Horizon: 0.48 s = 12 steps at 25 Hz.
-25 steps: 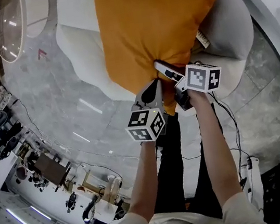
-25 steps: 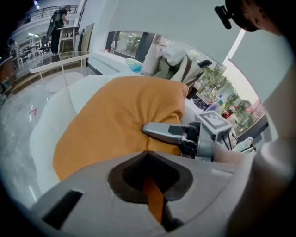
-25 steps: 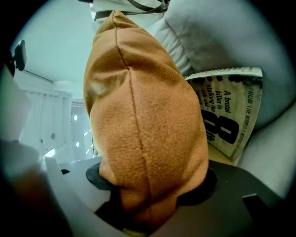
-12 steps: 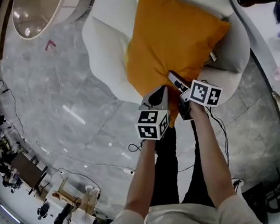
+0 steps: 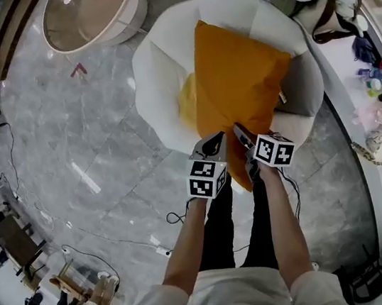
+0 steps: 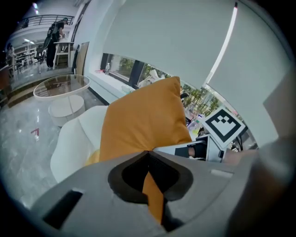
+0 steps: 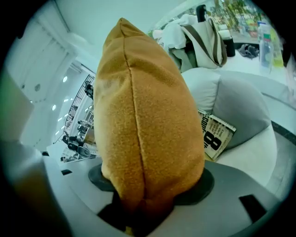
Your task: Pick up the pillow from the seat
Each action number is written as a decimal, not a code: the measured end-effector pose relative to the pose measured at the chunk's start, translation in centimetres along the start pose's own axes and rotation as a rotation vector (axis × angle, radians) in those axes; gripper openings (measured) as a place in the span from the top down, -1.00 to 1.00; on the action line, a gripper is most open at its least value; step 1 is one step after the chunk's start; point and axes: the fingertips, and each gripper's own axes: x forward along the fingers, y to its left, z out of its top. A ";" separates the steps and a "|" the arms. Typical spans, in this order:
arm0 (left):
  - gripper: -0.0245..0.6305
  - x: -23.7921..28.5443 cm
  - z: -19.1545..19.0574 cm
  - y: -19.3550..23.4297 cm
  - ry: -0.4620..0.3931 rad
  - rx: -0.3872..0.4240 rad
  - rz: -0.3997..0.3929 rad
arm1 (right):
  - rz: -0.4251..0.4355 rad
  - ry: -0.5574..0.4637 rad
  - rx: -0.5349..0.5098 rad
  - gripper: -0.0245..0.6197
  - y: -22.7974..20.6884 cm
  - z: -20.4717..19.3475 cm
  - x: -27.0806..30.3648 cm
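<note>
Lifting together, the left tool (image 5: 212,143) and the right tool (image 5: 240,133) are raising the orange pillow (image 5: 237,83) higher over the white seat (image 5: 153,75) than a second ago. The left is pinching its lower corner; the right, jaws just tightening, is clamping the thicker edge.

light: bright, even daylight | floor (image 5: 84,179) glare | fisheye edges | foreground possibly soft

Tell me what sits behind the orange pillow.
Behind the pillow, a printed booklet lies beside a grey cushion on the white chair. A yellow item shows at the pillow's other edge; most of it, and the seat beyond, is covered.
</note>
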 end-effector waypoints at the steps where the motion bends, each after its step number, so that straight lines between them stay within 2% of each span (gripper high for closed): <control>1: 0.90 -0.7 0.2 -0.1 -0.005 0.001 -0.006 | -0.014 0.002 -0.025 -0.03 0.7 0.1 -0.4; 7: 0.90 -5.3 1.2 -0.5 -0.038 -0.038 -0.033 | -0.089 0.013 -0.178 -0.03 4.2 0.3 -3.1; 12: 0.90 -8.9 3.3 -0.7 -0.069 -0.022 -0.051 | -0.128 0.027 -0.293 -0.03 7.3 1.3 -5.2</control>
